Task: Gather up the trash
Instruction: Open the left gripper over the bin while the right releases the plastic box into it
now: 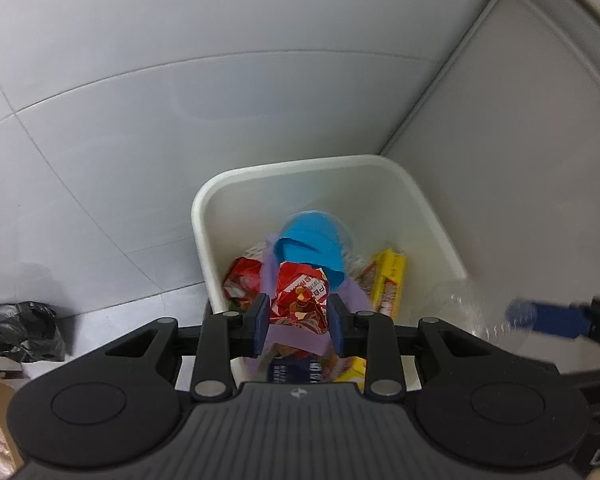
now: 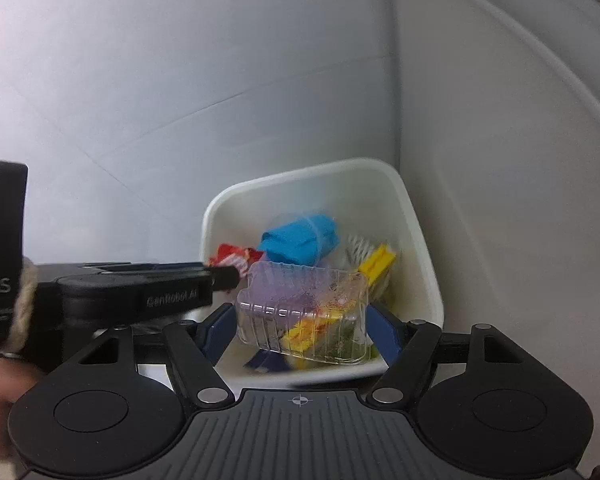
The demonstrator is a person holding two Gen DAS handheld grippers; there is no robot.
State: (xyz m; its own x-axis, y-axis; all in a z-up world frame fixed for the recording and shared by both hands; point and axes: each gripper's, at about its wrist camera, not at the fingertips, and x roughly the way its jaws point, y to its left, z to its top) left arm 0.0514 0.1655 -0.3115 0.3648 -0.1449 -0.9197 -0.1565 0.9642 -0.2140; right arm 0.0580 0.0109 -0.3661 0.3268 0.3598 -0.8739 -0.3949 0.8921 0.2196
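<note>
White tiled floor point(image 1: 148, 92) spreading far and left, pale panel point(image 1: 520, 128) rising on the right. White trash bin point(image 1: 432, 216) set in the corner where floor meets panel, already holding a crushed blue cup point(image 1: 316, 240), a yellow box point(image 1: 388, 280) on the right and a red packet point(image 1: 242, 278) on the left. Crumpled black bag point(image 1: 18, 330) lying on the floor, well apart to the left. Right gripper point(image 2: 300, 320) over the bin's near edge, clamped on a clear ribbed plastic tray point(image 2: 304, 312). Left gripper point(image 1: 300, 320) also above the bin, pinching a crumpled red wrapper point(image 1: 300, 296) with purple paper point(image 1: 296, 338) beneath.
</note>
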